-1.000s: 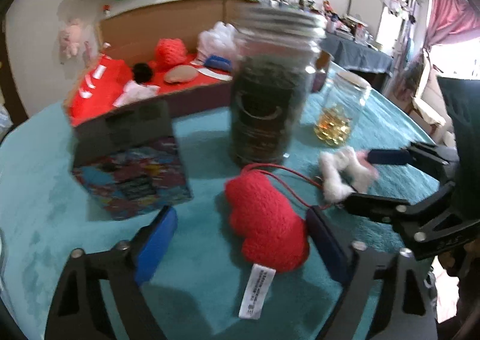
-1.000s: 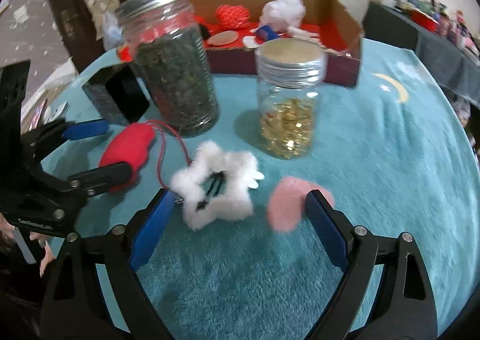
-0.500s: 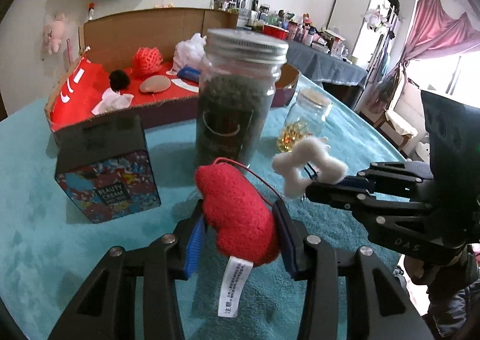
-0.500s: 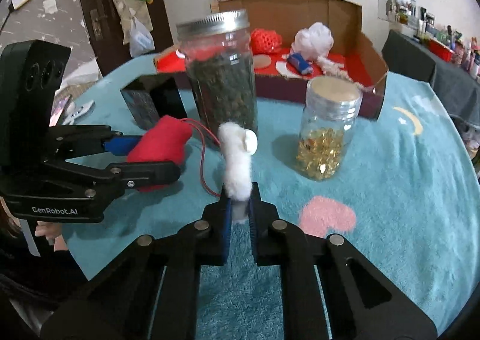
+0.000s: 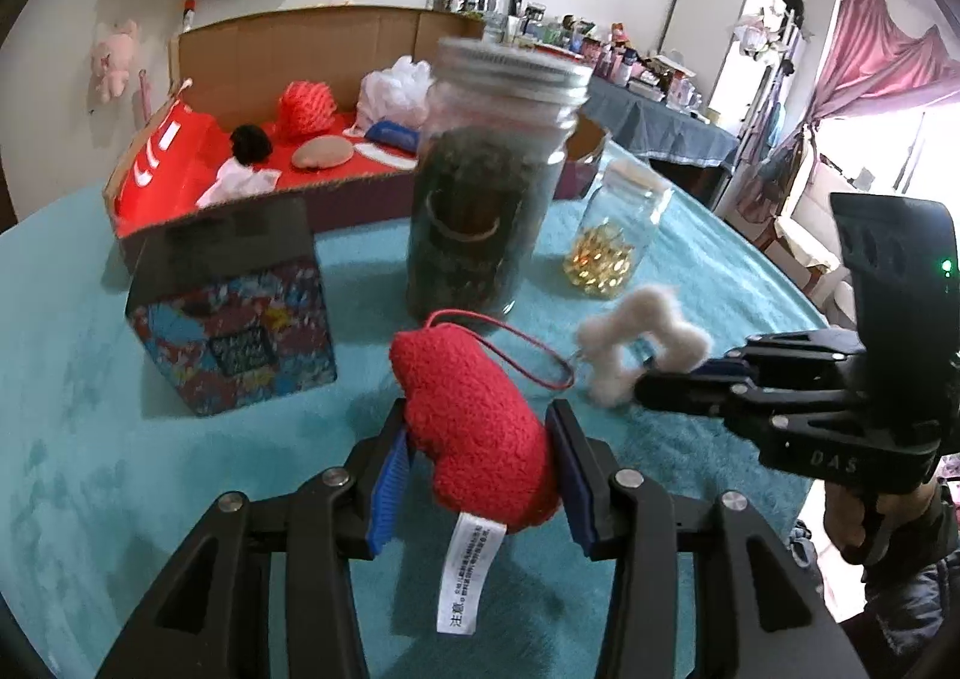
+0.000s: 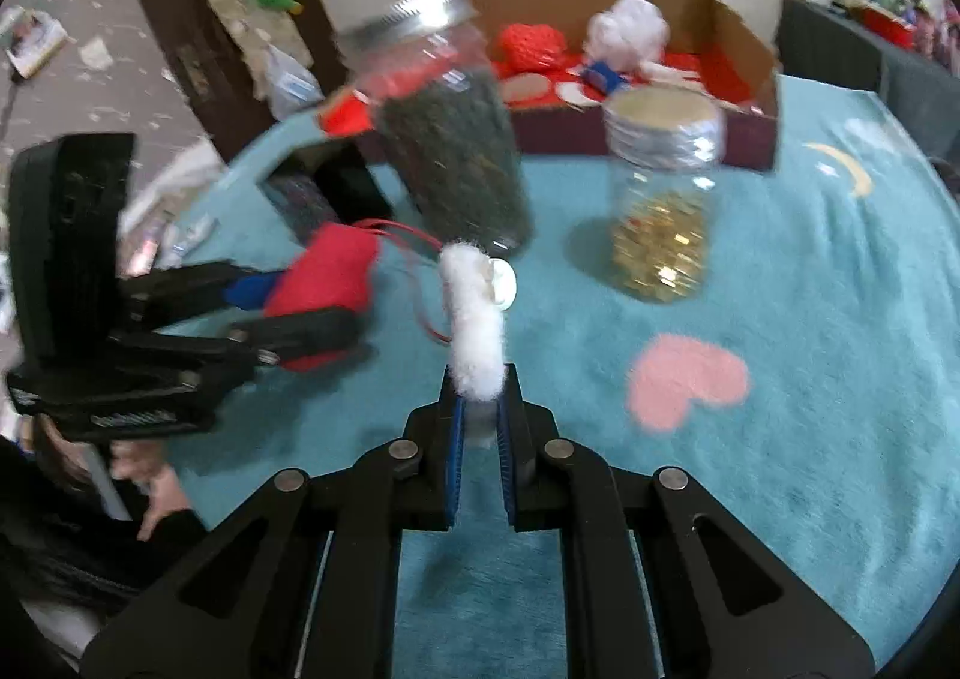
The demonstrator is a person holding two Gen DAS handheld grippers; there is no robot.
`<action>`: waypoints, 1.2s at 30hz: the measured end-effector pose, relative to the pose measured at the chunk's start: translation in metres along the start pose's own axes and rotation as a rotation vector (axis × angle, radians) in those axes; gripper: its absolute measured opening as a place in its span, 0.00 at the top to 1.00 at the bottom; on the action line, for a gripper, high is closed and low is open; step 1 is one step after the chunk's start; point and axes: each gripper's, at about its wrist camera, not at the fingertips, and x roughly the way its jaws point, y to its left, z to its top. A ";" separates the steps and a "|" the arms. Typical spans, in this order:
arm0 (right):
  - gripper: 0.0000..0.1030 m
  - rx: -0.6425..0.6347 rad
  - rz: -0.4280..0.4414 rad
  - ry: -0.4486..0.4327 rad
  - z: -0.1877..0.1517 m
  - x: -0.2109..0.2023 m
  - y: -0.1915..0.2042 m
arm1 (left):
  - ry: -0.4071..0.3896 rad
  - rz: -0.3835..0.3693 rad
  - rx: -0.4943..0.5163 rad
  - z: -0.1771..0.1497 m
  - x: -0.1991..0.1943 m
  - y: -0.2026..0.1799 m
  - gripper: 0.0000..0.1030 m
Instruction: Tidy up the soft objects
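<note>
My left tool [image 5: 480, 460] squeezes a fuzzy red plush heart [image 5: 477, 427], lifted just in front of the tall glass jar of dark leaves [image 5: 486, 187]. My right tool [image 6: 478, 433] pinches a fluffy white star-shaped toy [image 6: 474, 331], right of the heart, above the teal counter [image 6: 810, 379].

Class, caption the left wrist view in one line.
Left gripper clamps a red plush heart; right gripper holds a white fluffy star.
</note>
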 end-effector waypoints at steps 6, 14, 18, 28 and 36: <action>0.85 -0.020 -0.116 0.023 -0.005 0.000 0.001 | 0.020 0.049 -0.001 -0.009 0.003 0.004 0.43; 0.62 -0.045 -0.259 -0.011 -0.015 -0.009 0.002 | 0.015 0.095 -0.002 -0.011 0.002 0.007 0.26; 0.15 -0.091 -0.342 -0.069 -0.022 -0.016 0.004 | 0.017 0.102 0.012 -0.011 0.003 0.003 0.22; 0.15 -0.130 -0.349 -0.088 0.001 -0.011 0.001 | 0.013 0.102 0.040 -0.001 0.008 -0.007 0.23; 0.47 -0.140 -0.233 0.034 0.012 0.017 0.001 | 0.024 0.093 0.022 0.000 0.012 -0.001 0.53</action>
